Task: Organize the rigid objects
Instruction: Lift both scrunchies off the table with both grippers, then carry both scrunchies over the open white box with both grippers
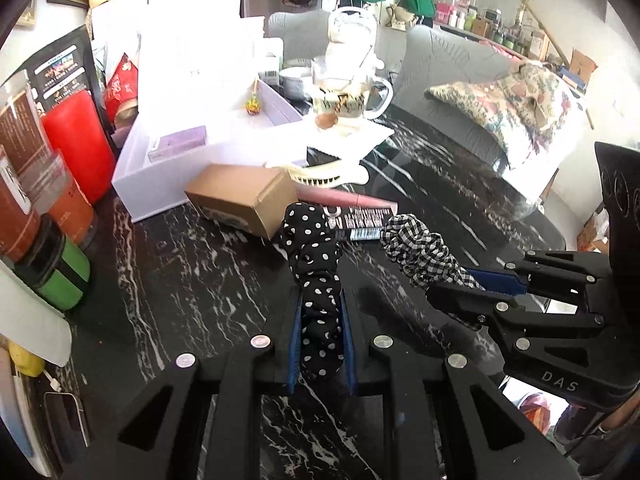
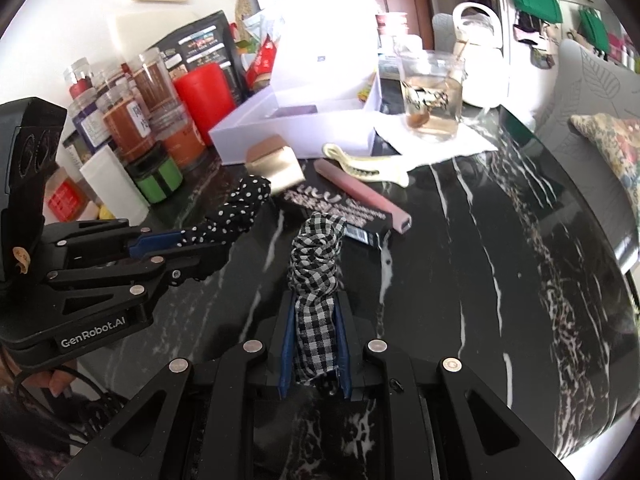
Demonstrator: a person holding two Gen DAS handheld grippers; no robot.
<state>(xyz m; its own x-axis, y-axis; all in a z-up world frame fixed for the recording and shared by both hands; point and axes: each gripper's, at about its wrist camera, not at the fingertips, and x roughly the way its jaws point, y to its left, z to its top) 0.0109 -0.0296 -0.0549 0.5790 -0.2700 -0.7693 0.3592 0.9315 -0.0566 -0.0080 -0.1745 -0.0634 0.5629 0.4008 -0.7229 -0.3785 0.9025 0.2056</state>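
Note:
My left gripper (image 1: pixel 320 312) is shut on a black polka-dot scrunchie (image 1: pixel 314 256) and holds it above the dark marble table (image 1: pixel 180 264). My right gripper (image 2: pixel 314 320) is shut on a black-and-white checked scrunchie (image 2: pixel 316 256). Each gripper shows in the other's view: the right one (image 1: pixel 468 292) at right, the left one (image 2: pixel 192 248) at left. Beyond them lie a brown cardboard box (image 1: pixel 244 196), a pink bar (image 2: pixel 360 196), a black printed box (image 1: pixel 360 220) and a cream hair claw (image 2: pixel 368 168). An open white box (image 1: pixel 168 160) stands behind them, holding a purple item (image 1: pixel 178 146).
Jars and a red canister (image 1: pixel 78 144) crowd the left edge. A glass mug (image 2: pixel 432 96) on a white cloth and a kettle (image 2: pixel 478 40) stand at the back. A grey sofa with a floral cushion (image 1: pixel 516 108) lies past the table's right edge.

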